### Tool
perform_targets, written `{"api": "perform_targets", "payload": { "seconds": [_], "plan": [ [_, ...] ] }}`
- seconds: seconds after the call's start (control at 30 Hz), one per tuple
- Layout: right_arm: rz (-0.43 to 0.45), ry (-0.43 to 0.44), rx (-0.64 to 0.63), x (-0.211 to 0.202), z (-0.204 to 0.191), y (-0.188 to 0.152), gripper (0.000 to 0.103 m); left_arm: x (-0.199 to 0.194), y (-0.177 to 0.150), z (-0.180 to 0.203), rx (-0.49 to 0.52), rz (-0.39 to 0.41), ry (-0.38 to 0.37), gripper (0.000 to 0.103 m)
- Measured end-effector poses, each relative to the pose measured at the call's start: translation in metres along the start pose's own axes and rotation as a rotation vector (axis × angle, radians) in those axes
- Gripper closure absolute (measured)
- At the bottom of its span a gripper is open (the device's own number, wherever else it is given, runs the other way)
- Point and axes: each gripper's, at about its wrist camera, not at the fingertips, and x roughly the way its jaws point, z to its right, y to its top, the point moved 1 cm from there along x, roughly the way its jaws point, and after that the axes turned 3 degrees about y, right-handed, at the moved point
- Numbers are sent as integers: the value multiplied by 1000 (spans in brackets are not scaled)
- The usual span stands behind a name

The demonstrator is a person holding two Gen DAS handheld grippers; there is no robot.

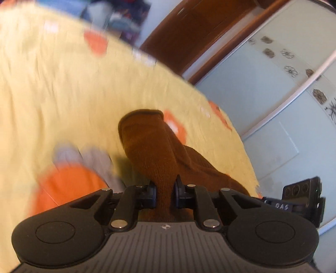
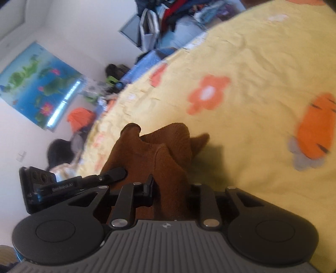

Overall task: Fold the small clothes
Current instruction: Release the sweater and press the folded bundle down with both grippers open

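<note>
A brown knitted garment point(image 1: 151, 142), small and ribbed, is held between both grippers above a yellow bedsheet point(image 1: 52, 94). My left gripper point(image 1: 164, 189) is shut on one end of it; the cloth rises forward from the jaws as a folded tube. In the right wrist view the same brown garment point(image 2: 159, 151) bunches up in folds in front of my right gripper point(image 2: 170, 189), which is shut on it. The right gripper shows at the right edge of the left wrist view point(image 1: 302, 199); the left gripper shows at the left of the right wrist view point(image 2: 63, 184).
The yellow sheet point(image 2: 262, 63) has orange flower and carrot prints. A wardrobe with pale sliding doors point(image 1: 273, 84) stands beyond the bed's edge. Piled clothes and bags point(image 2: 168, 16) and a blue poster point(image 2: 37, 84) lie past the bed's far side.
</note>
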Motion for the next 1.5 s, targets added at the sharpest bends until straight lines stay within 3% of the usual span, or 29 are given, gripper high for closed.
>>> {"api": "perform_targets", "payload": {
  "seconds": [0.07,0.13,0.2,0.23,0.33,0.4,0.43,0.53,0.57,0.6,0.63,0.67,0.77,0.87,0.93,1.0,1.13,1.17,1.23,1.3,1.37,1.4,1.43,1.5],
  "plan": [
    [16,28,-21,19,-14,8,74,-10,21,-6,41,47,74,88],
    [37,15,-3,42,-20,14,63,-15,37,-18,69,67,159,83],
    [40,-54,36,60,-19,17,26,-16,45,-36,36,34,251,78],
    [39,-85,57,62,-20,15,25,-21,45,-47,-30,2,254,78],
    [36,-24,44,45,-22,-2,21,-58,14,-62,-121,9,67,72],
    [18,-39,23,27,-25,-21,18,-74,-19,-62,-144,-17,13,29],
    [-5,-45,14,22,-24,-29,18,-77,-32,-60,-147,-32,-11,26],
    [-79,-69,6,19,-24,-56,18,-71,-73,-51,-139,-113,-28,26],
    [-101,-79,-6,23,-25,-64,26,-67,-84,-47,-138,-127,-16,28],
    [-124,-85,-17,28,-27,-72,52,-69,-89,-41,-104,-94,-3,38],
    [-153,-81,-25,35,-29,-79,67,-70,-93,-35,-63,-94,47,57],
    [-174,-82,-35,40,-32,-86,72,-68,-95,-33,-57,-118,92,82],
    [-169,-86,-109,33,-48,-98,74,-77,-97,-37,-91,-122,114,85],
    [-173,-90,-131,28,-50,-108,75,-89,-107,-37,-29,-110,125,84],
    [-151,-77,-123,25,-48,-107,66,-101,-110,-31,2,-72,157,80],
    [-140,-92,-80,17,-48,-94,44,-119,-112,-16,67,-19,201,75],
    [90,-102,-98,-17,-64,-55,45,-150,-113,29,301,157,352,70],
    [113,-92,-102,-15,-70,-45,45,-147,-112,40,362,179,371,64],
    [88,-67,-145,6,-88,-31,44,-127,-107,57,457,167,341,51],
    [17,-63,-190,43,-102,-25,28,-92,-108,61,506,103,343,44],
    [-72,-178,-247,83,-102,-27,23,-53,-113,52,504,-15,409,44],
    [-121,-270,-279,102,-94,-30,23,-50,-119,50,513,5,408,36],
    [-113,-301,-337,111,-86,-35,23,-51,-127,52,545,35,394,32],
    [-72,-274,-390,111,-78,-36,22,-51,-136,55,580,52,410,31]
  ]
}}
